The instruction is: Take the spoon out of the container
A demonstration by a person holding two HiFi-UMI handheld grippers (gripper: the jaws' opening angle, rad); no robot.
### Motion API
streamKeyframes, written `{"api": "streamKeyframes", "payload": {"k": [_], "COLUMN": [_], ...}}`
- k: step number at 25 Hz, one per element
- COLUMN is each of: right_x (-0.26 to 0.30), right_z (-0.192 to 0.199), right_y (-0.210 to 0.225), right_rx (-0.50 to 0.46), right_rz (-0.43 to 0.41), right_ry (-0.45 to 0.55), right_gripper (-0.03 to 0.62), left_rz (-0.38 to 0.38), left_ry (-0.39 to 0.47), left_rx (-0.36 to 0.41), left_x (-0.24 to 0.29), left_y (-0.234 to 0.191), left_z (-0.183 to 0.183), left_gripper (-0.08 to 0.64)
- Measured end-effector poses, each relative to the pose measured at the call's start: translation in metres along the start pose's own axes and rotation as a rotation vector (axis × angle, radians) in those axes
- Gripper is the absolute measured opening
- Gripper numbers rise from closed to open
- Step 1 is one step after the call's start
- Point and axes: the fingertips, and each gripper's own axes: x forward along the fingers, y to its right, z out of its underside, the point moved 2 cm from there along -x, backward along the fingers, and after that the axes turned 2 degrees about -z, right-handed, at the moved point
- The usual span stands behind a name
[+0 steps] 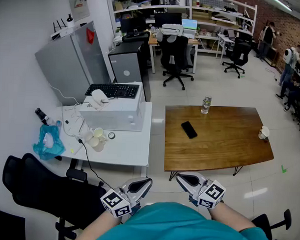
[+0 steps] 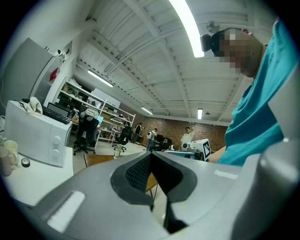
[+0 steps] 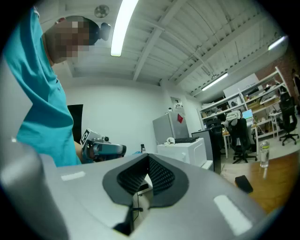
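Left gripper (image 1: pixel 144 183) and right gripper (image 1: pixel 182 179): held shut, empty, close to the torso (image 1: pixel 185 226), likely with nothing in reach; made out no spoon, only a pale cup (image 1: pixel 263 132), possible container, at tabletop's (image 1: pixel 218 141) right edge.

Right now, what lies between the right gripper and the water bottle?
A black phone, flat on the wooden table, as the head view shows.

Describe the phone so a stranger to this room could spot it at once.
Look at the brown wooden table right of the white table. The phone lies left of its middle. It is black and flat, while the clear bottle at the far edge and the pale cup at the right edge stand upright.
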Motion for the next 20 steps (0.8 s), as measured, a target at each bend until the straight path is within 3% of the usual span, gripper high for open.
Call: {"api": "streamKeyframes", "payload": {"k": [6, 13, 20], "right_x": [-0.042, -0.106, -0.116], "right_z": [-0.008, -0.014, -0.009], "right_y": [0.008, 0.03, 0.079], "right_rx": [0.006, -0.017, -0.019], "right_rz": [-0.022, -0.055, -0.03], "right_ry": [-0.014, -0.043, -0.041], "right_gripper": [0.002, 0.002, 0.002], "left_rz": [-0.01, -0.019, 0.002], "left_ry": [0.005, 0.037, 0.075], "left_rx": [0.022, -0.026, -0.076], "left_x": [0.034, 0.092, 0.128], "left_y": [0.029, 0.077, 0.049], "left_z": [0.003, 0.025, 0.031], "left_gripper": [-0.003, -0.003, -0.003]}}
